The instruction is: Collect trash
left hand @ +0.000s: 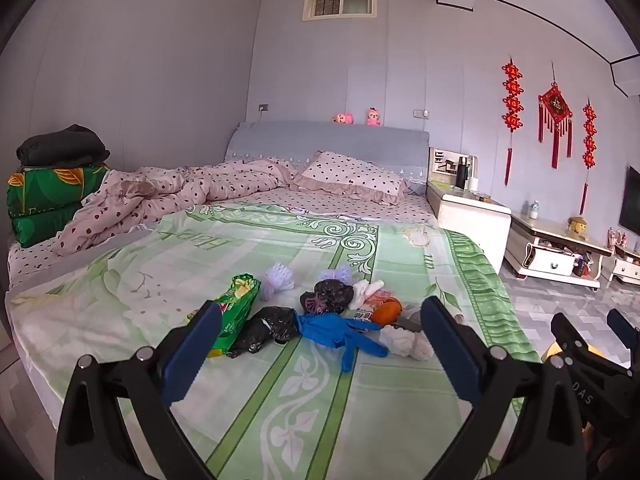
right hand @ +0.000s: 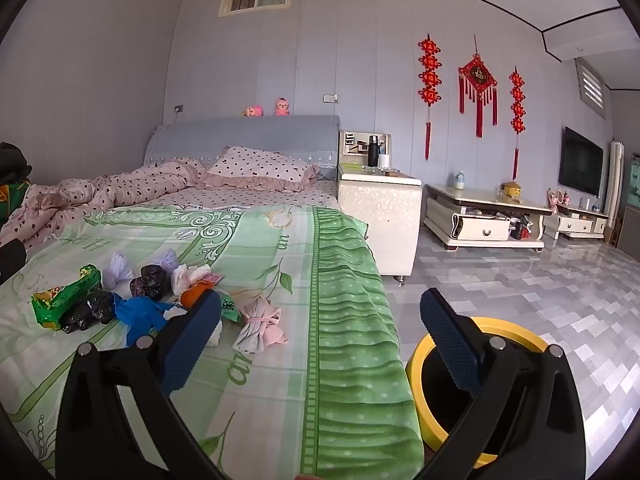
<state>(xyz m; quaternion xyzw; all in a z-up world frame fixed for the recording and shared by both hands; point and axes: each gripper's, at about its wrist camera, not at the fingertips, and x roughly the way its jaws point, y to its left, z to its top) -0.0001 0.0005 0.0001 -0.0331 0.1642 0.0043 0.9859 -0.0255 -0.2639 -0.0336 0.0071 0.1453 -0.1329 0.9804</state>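
Note:
A pile of trash lies on the green bedspread (left hand: pixel 280 380): a green snack wrapper (left hand: pixel 236 312), black plastic bags (left hand: pixel 264 328), a blue glove (left hand: pixel 336 332), an orange item (left hand: pixel 386 312) and white wads (left hand: pixel 406 342). My left gripper (left hand: pixel 320 344) is open and empty, just in front of the pile. My right gripper (right hand: pixel 320 336) is open and empty, over the bed's right edge, with the pile (right hand: pixel 148 300) to its left and a pink-white bundle (right hand: pixel 260 324) ahead. A yellow bin (right hand: pixel 416 364) stands on the floor under its right finger.
Pink dotted quilt (left hand: pixel 168 196) and pillow (left hand: pixel 352 176) at the bed's head. A white nightstand (right hand: pixel 380 216) and a low TV cabinet (right hand: pixel 484 216) stand to the right. Grey tiled floor (right hand: pixel 540 292) beside the bed. Folded green bedding (left hand: pixel 44 200) at the left.

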